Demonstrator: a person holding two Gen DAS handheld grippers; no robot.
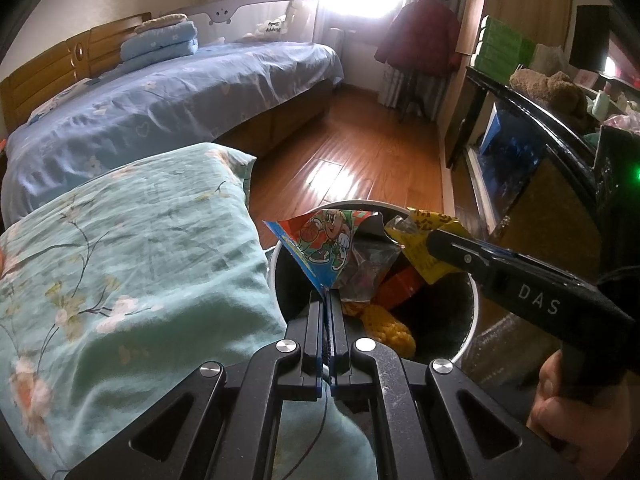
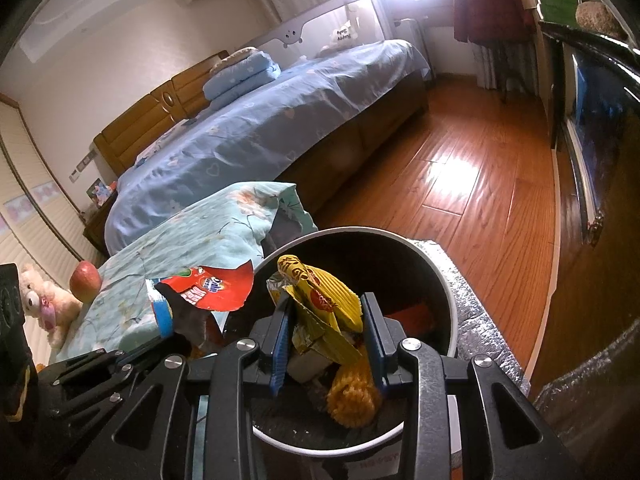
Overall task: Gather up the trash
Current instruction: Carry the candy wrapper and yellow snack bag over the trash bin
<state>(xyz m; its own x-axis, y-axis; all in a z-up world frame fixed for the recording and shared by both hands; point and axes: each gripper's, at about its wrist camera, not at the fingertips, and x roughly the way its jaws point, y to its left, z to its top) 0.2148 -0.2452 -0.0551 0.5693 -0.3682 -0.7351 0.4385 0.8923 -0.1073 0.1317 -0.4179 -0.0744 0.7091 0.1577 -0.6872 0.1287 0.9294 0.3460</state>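
Low in the left wrist view, the left gripper [image 1: 328, 300] is clenched on the bottom corner of a red and blue snack wrapper [image 1: 320, 244], which fans up and leftward from the pinch over the near-left rim of the trash bin [image 1: 474, 300]. In the right wrist view the right gripper [image 2: 330, 320] sits low at centre, its jaws partly apart and grasping a crumpled yellow wrapper [image 2: 324, 304] whose long axis runs upright, its top toward the far rim of the bin, directly above the open mouth. Inside the dark, white-rimmed bin lie a yellow netted piece [image 2: 354, 400], an orange-red packet [image 1: 400, 288] and crinkled clear film [image 1: 368, 264]. Left of the bin, a teal floral quilt [image 1: 132, 264] carries an apple [image 2: 85, 281] beside a plush toy [image 2: 40, 300] at the right view's left edge. Beyond, the wooden floor [image 1: 360, 160] leads to a blue-sheeted bed [image 1: 172, 100] in the upper left.
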